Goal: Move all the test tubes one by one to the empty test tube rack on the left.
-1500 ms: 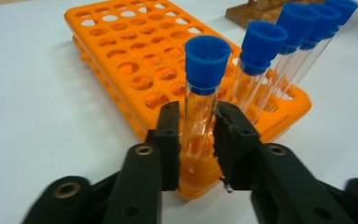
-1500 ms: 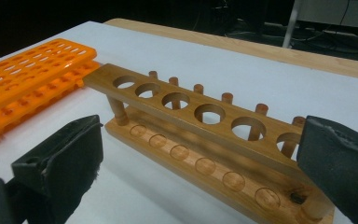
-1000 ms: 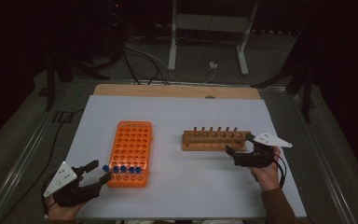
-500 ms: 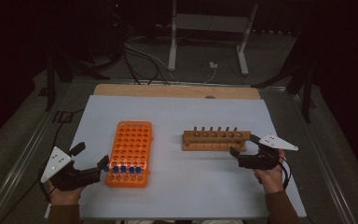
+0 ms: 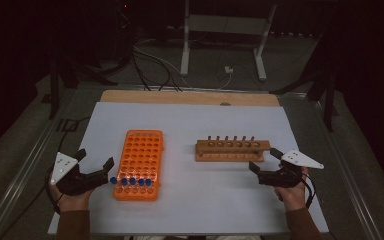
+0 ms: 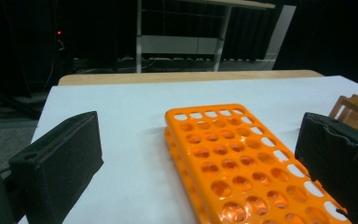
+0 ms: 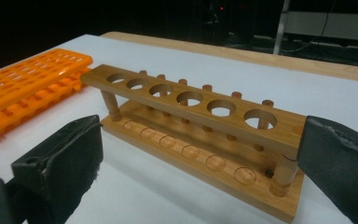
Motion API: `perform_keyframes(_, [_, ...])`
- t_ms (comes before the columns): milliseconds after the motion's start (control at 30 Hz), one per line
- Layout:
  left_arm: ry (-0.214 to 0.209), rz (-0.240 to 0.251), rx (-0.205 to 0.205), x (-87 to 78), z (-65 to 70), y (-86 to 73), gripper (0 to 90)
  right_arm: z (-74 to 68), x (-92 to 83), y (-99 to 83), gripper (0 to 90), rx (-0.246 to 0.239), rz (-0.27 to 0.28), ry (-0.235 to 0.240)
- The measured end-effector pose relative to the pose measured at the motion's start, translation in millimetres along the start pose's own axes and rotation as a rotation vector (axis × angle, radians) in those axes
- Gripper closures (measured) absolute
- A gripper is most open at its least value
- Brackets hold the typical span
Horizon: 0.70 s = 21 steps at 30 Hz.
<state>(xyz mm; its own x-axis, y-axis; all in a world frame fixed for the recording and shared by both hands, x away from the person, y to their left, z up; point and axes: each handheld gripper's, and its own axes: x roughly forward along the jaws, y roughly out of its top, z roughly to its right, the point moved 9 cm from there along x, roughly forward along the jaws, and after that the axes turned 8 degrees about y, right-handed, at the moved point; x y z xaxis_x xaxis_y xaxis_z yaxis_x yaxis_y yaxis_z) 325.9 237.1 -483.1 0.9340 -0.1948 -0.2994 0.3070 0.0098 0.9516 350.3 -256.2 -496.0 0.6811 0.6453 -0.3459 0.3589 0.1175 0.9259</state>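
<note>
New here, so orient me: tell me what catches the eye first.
The orange rack stands out at table left, a row of blue caps along its near edge. A wooden rack sits empty to the right. The left gripper and right gripper, both open, flank them.

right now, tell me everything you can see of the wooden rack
The wooden rack is light brown wood: a top bar with six round holes, all empty, held on dowel posts above a base with matching shallow dimples. It stands upright on the white table, right of the orange rack. Nothing touches it; the right tool sits open just beside it.
</note>
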Motion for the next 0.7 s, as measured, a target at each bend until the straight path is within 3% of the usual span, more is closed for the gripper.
perform_keyframes(133, [0.003,-0.01,0.005,0.1,-1.4,-3.6,1.5,0.5,-4.3,2.1,0.4,-0.002,0.029,-0.001])
perform_keyframes(300, [-0.008,-0.063,0.032,2.0,0.7,-15.6,0.8,2.3,-6.6,1.4,0.4,0.0,0.037,-0.011])
perform_keyframes(433, [0.006,-0.068,0.03,0.4,-1.8,-17.3,0.8,2.0,-6.4,0.4,0.4,-0.022,0.029,-0.019])
perform_keyframes(700, [0.022,-0.078,0.034,0.6,-2.9,-19.0,0.8,4.2,-6.4,-0.8,0.4,-0.01,0.032,-0.021])
